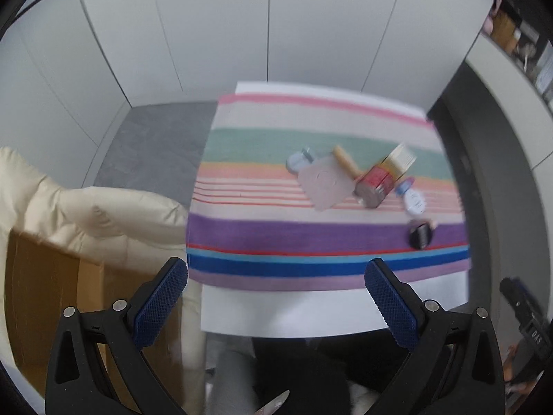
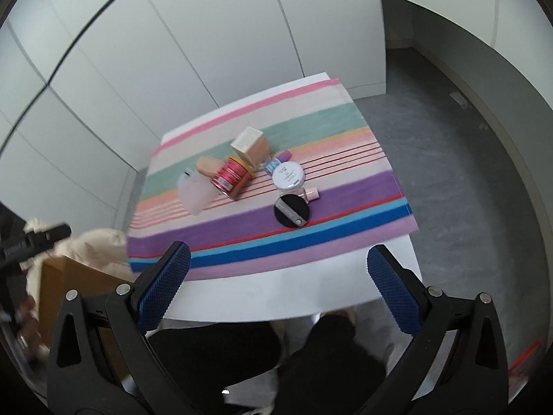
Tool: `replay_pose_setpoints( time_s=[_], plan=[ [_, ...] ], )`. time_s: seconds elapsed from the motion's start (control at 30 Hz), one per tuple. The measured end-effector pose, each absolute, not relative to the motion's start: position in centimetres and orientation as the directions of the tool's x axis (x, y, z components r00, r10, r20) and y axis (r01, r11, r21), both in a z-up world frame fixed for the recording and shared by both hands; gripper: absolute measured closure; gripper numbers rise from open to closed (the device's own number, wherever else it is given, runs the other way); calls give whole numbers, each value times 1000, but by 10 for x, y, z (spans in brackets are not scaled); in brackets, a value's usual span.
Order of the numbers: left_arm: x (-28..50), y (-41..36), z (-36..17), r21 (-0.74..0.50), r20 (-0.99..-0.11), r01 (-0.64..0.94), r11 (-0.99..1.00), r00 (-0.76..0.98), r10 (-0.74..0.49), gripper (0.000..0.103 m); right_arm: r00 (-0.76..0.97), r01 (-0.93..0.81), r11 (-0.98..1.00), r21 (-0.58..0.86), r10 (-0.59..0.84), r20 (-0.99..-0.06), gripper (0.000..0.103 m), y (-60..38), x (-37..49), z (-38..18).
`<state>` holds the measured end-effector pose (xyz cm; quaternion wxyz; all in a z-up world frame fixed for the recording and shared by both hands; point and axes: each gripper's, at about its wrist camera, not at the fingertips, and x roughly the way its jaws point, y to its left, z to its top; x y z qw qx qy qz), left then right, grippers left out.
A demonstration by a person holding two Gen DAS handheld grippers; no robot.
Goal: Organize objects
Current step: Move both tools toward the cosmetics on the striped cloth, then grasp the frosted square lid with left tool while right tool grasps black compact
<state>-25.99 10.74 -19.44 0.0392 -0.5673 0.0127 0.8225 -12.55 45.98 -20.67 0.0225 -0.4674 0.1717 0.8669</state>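
On the striped cloth (image 2: 262, 186), a red can (image 2: 231, 177) lies on its side amid the clutter: a tan box (image 2: 249, 142) just behind it, a white jar (image 2: 289, 177) and black round puff (image 2: 292, 211) to its right, a frosted pouch (image 2: 194, 192) touching its left. Short of the can, left gripper (image 1: 276, 294) and right gripper (image 2: 278, 287) both hover spread wide, holding nothing.

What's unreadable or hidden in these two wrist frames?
- Left wrist view: motion blur smears everything on the striped cloth; the red can label is unreadable.
- Right wrist view: print on the white jar lid and the black puff is too small to read.
- Pouch: contents not discernible in either view.
- Cardboard box: the cream fabric and the frame edge cut it off; inside unseen.
- Both views: table front edge hidden behind the open jaws.
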Motion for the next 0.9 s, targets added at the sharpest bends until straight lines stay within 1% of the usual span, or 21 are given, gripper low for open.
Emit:
replay_pose_setpoints(
  time_s=[0.1,0.27,0.47,0.57,0.6,0.63,0.67,0.73,0.77,0.8,0.83,0.9],
  plan=[
    [-276,114,-228,19,-953,-91,-996,-302,9,0,-541,-189,-963,192,-62,-839,0,461,-143,-234],
    [-300,132,-269,23,-972,-111,-994,-235,3,0,-508,-178,-976,123,-16,-861,0,465,-173,-280],
    [-323,170,-307,38,-967,-164,-986,-255,5,0,-496,-112,-993,27,33,-868,0,447,-211,-331],
    [-339,191,-329,16,-969,-179,-984,-244,28,0,-462,-103,-995,-10,57,-885,0,439,-232,-359],
    [-344,196,-335,7,-971,-175,-985,-238,36,0,-445,-109,-994,-13,60,-894,3,438,-239,-368],
    [-350,200,-340,0,-972,-168,-986,-232,39,0,-422,-117,-993,-12,61,-904,9,437,-245,-376],
    [-355,204,-346,-3,-973,-157,-988,-228,39,0,-411,-124,-992,-9,59,-910,13,437,-249,-381],
    [-369,209,-359,-12,-975,-118,-993,-219,38,0,-397,-143,-990,1,56,-916,31,438,-255,-390],
    [-374,210,-363,-13,-975,-99,-995,-219,34,0,-405,-149,-989,-5,66,-912,33,438,-255,-389],
    [-381,211,-367,-16,-975,-77,-997,-220,33,0,-412,-150,-989,-10,72,-909,47,437,-256,-389],
    [-386,212,-371,-18,-974,-56,-998,-223,30,0,-419,-148,-989,-3,65,-906,51,437,-255,-388],
    [-399,212,-377,-19,-972,-14,-1000,-233,22,0,-422,-150,-989,7,58,-905,51,437,-253,-389]
  ],
)
